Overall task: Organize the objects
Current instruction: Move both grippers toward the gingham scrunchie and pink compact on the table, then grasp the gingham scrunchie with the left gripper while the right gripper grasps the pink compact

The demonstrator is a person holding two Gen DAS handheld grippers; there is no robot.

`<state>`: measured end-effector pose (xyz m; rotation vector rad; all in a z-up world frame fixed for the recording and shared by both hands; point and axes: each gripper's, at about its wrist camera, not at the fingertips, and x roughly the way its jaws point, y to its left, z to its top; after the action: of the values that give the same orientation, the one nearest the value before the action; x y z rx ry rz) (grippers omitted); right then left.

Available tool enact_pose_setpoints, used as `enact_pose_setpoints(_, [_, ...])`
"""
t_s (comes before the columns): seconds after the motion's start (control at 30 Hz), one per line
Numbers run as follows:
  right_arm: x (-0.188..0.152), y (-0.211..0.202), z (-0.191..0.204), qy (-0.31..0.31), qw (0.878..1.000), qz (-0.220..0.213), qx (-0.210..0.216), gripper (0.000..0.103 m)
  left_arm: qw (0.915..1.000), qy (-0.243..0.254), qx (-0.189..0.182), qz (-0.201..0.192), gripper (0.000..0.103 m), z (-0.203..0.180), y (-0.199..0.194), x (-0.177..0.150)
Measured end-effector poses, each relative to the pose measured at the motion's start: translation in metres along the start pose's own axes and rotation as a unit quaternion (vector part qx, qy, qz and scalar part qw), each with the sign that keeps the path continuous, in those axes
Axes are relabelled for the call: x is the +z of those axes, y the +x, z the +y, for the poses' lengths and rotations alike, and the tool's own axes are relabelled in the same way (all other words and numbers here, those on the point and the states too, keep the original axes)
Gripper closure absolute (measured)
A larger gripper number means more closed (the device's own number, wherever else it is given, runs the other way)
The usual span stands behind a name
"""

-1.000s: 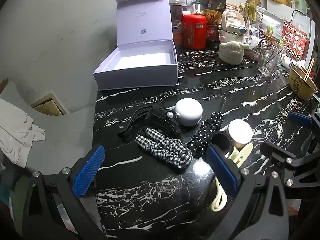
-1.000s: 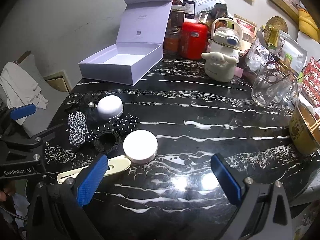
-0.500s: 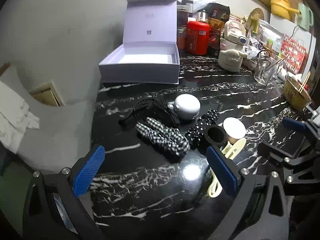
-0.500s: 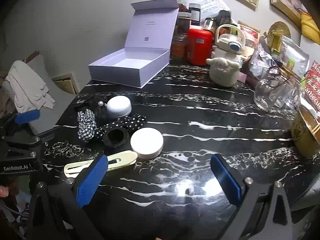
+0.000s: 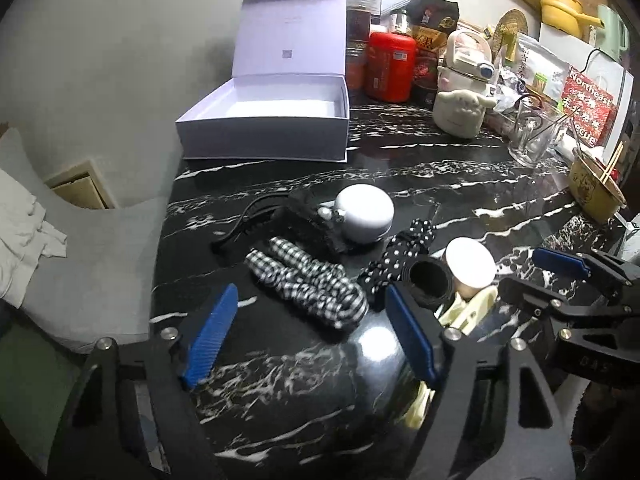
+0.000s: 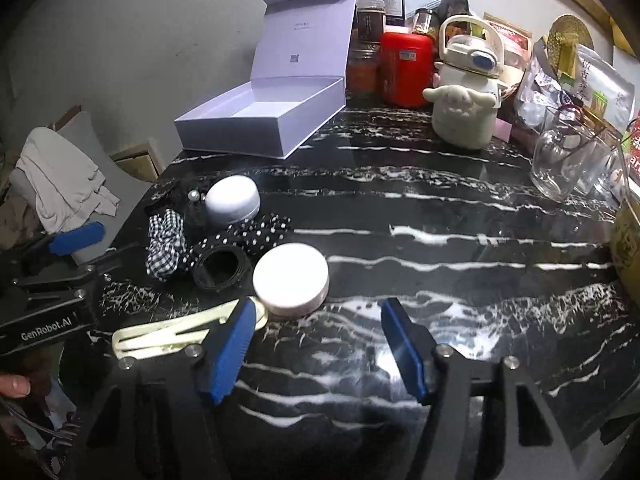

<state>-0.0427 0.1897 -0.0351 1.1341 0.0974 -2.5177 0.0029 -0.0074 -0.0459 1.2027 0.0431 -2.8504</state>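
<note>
An open lavender box [image 5: 276, 120] [image 6: 260, 116] stands at the back left of the black marble table. In front of it lie a black hair clip [image 5: 256, 220], a white round case [image 5: 364, 214] [image 6: 234, 200], a checked scrunchie [image 5: 308, 280] [image 6: 164, 240], a dotted scrunchie [image 5: 400, 252] [image 6: 248, 236], a black ring [image 5: 430, 280] [image 6: 220, 266], a white round compact [image 5: 470, 266] [image 6: 291, 278] and a cream hair clip [image 5: 464, 312] [image 6: 180, 330]. My left gripper [image 5: 310, 336] is open just before the checked scrunchie. My right gripper [image 6: 320, 348] is open just before the compact.
Jars, a red canister [image 5: 390, 66] [image 6: 406, 68], a cream character jug [image 5: 462, 96] [image 6: 464, 96], a glass mug [image 5: 532, 136] [image 6: 564, 164] and a yellow bowl with chopsticks [image 5: 596, 192] line the back and right. A grey chair with cloth [image 6: 64, 176] stands left of the table.
Both grippers have narrowed somewhat but stay open. The left gripper has shifted nearer the checked scrunchie, and the right gripper nearer the compact.
</note>
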Motion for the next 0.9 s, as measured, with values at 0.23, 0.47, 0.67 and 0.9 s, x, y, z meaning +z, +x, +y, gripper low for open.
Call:
enact_pose_setpoints(0.23, [0.014, 0.024, -0.002, -0.005, 0.999, 0.033, 0.026, 0.038, 0.9998, 0.000, 0.008, 0.015, 0.032, -0.002, 0.019, 0.010])
enact_pose_setpoints(0.47, [0.020, 0.038, 0.002, -0.012, 0.998, 0.046, 0.028, 0.038, 0.9993, -0.007, 0.013, 0.035, 0.032, 0.006, 0.028, 0.007])
enact_pose_setpoints(0.67, [0.015, 0.048, 0.011, -0.038, 0.997, 0.062, 0.014, 0.038, 0.9985, -0.017, -0.007, 0.051, 0.032, 0.010, 0.037, 0.004])
enact_pose_setpoints(0.9, [0.011, 0.046, 0.006, -0.044, 0.997, 0.062, -0.007, 0.052, 0.9969, -0.027, -0.032, 0.066, 0.060, 0.013, 0.045, 0.001])
